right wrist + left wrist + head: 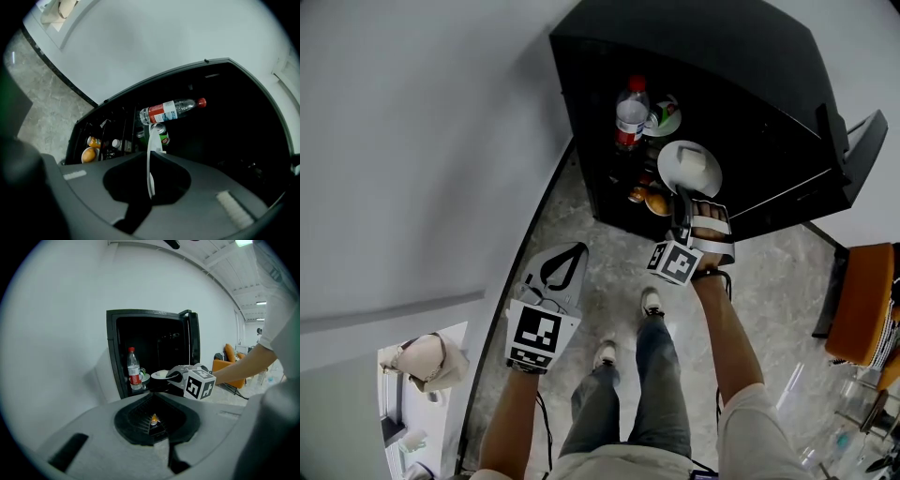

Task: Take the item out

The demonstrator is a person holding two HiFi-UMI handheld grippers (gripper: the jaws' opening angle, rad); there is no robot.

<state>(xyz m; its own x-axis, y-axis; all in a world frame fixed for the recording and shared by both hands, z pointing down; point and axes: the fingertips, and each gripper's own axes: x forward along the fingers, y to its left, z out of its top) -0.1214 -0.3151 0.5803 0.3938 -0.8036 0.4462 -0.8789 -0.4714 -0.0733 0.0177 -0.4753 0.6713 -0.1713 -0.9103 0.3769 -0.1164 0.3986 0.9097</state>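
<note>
A black mini fridge [581,52] stands open on the floor. At its front my right gripper [682,204] is shut on the rim of a white plate [686,171] that carries a pale block [693,158]. In the right gripper view the plate [151,140] shows edge-on as a thin white line pinched between the jaws of the right gripper [150,158]. My left gripper [569,251] hangs back to the left of the fridge, shut with nothing in it. The left gripper view shows the left gripper [153,397] aimed at the fridge [111,348] and the plate [159,375].
Inside the fridge are a red-capped water bottle [631,111], a green can [161,132] and oranges [656,202] low down. The fridge door [862,150] stands open at the right. An orange chair [862,300] is at the far right. The person's feet [652,302] stand on the stone floor.
</note>
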